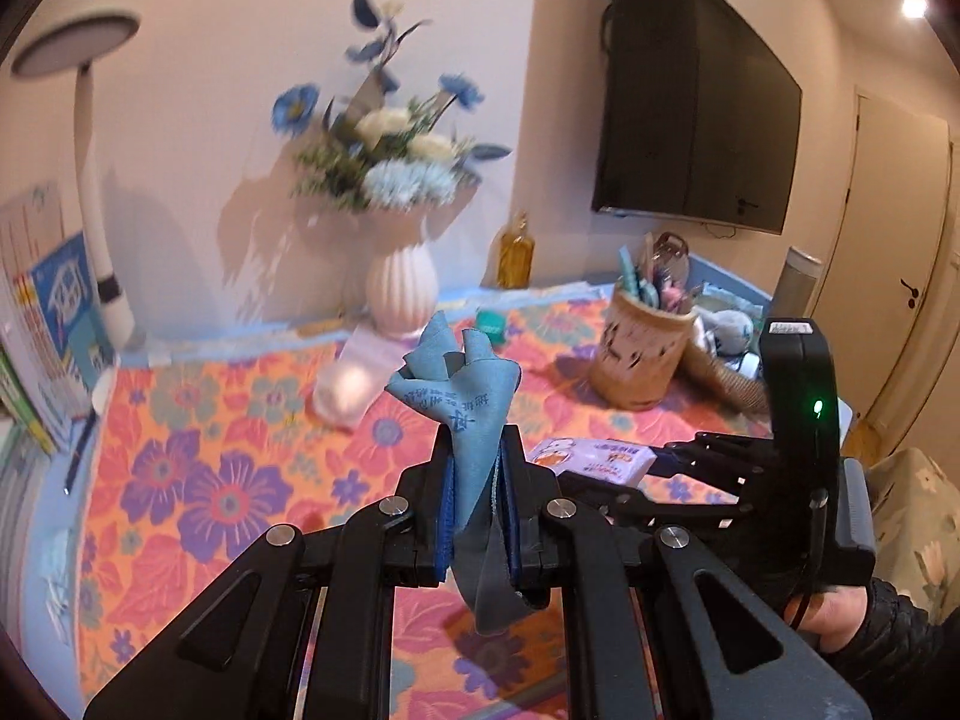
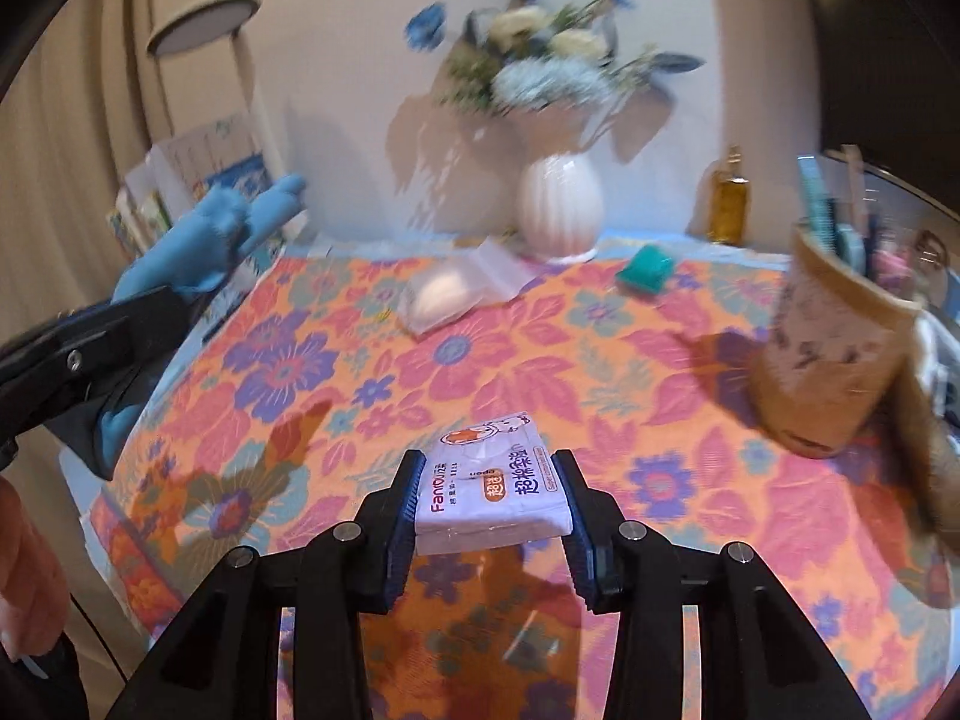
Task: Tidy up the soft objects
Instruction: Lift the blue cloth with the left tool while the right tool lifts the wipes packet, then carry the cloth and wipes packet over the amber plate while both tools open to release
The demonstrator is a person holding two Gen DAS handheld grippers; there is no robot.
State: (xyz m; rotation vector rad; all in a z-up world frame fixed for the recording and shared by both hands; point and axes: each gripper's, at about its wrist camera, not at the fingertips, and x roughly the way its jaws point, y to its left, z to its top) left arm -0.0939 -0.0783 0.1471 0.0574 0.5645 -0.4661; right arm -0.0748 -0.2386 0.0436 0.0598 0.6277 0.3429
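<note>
Both tongs loaded: blue cloth on my left, tissue pack on my right, both lifted over the floral tablecloth.

My left gripper point(image 1: 477, 474) is pinched narrow on the blue cloth point(image 1: 459, 396), which fans out above the pads at frame centre with a tail hanging below. My right gripper point(image 2: 489, 498) clamps the tissue pack point(image 2: 489, 480) by its 2 long sides, low centre of its own view; in the left view that pack point(image 1: 591, 459) sits just right of centre. Beyond them on the floral tablecloth point(image 2: 540, 360), 1 bagged white item point(image 2: 444, 294) lies mid-table, a teal block point(image 2: 645, 267) near the white vase point(image 2: 561, 204) at the back wall, an amber bottle point(image 2: 729, 201) right of it, and a fabric holder point(image 2: 840, 348) at the right edge.
</note>
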